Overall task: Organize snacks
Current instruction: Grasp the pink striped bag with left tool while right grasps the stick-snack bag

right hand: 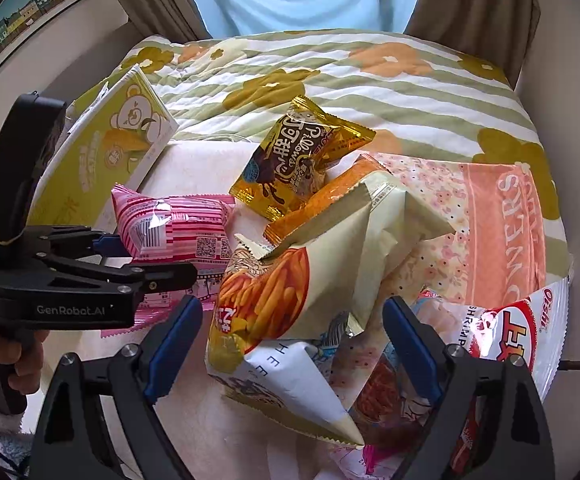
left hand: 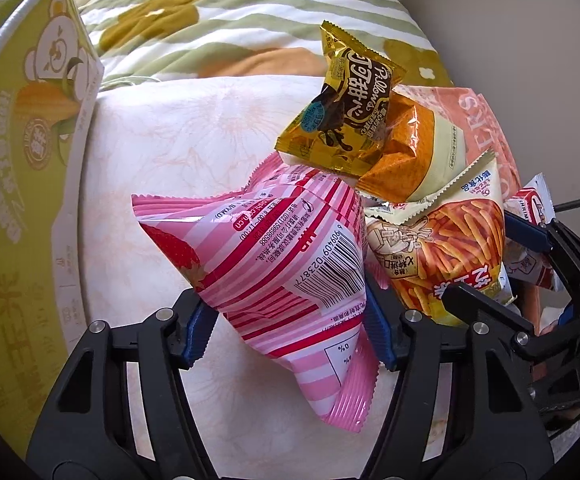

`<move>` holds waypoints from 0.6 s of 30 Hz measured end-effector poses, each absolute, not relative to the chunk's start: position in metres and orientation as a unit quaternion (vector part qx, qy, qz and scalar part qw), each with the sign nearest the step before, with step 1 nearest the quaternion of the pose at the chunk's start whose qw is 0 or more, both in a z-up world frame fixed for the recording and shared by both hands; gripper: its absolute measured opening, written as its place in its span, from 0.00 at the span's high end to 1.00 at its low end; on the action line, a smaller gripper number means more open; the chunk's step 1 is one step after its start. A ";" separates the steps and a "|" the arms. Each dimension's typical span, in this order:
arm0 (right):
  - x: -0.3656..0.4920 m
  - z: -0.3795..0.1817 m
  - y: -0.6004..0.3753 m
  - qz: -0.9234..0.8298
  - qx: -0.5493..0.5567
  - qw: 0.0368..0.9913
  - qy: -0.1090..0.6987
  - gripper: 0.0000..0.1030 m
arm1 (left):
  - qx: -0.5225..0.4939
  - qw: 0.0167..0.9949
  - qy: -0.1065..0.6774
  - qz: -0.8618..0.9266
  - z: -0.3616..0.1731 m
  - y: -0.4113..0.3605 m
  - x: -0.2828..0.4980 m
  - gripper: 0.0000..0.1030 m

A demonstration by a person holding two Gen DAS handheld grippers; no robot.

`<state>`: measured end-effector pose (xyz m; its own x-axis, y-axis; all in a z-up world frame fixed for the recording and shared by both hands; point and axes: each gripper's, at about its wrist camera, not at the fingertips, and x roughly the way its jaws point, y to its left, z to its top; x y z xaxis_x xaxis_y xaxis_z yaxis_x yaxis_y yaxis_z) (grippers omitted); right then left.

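Pink striped snack bag [left hand: 274, 264] sits at the left edge of the snack pile on the pale worktop, just right of the green bear box [left hand: 30, 152]. Looks light, puffy, slick foil; prob. slips or crackles if pinched hard, so grab mid-body w/ gentle squeeze, not the crimped ends. Left claw [left hand: 290, 320] is clamped on its lower middle, pads on both sides. Right claw [right hand: 290, 344] gapes wide, holding nothing, straddling the fries bag [right hand: 290, 296] in the pile's near part.

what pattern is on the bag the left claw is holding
Pink and white stripes on the snack bag, clearest in the left wrist view.
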<state>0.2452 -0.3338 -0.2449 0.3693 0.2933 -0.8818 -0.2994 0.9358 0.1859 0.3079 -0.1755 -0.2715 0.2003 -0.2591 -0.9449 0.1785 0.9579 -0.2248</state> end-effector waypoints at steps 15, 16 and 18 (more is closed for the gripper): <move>0.234 -0.257 -0.304 0.179 -0.129 0.819 0.529 0.37 | -0.038 0.779 0.615 -0.115 -0.269 -0.160 0.290 0.41; 0.233 -0.257 -0.302 0.179 -0.134 0.819 0.529 0.43 | -0.039 0.780 0.614 -0.114 -0.269 -0.160 0.287 0.41; 0.230 -0.253 -0.301 0.183 -0.135 0.821 0.523 0.49 | -0.039 0.782 0.611 -0.113 -0.266 -0.159 0.283 0.41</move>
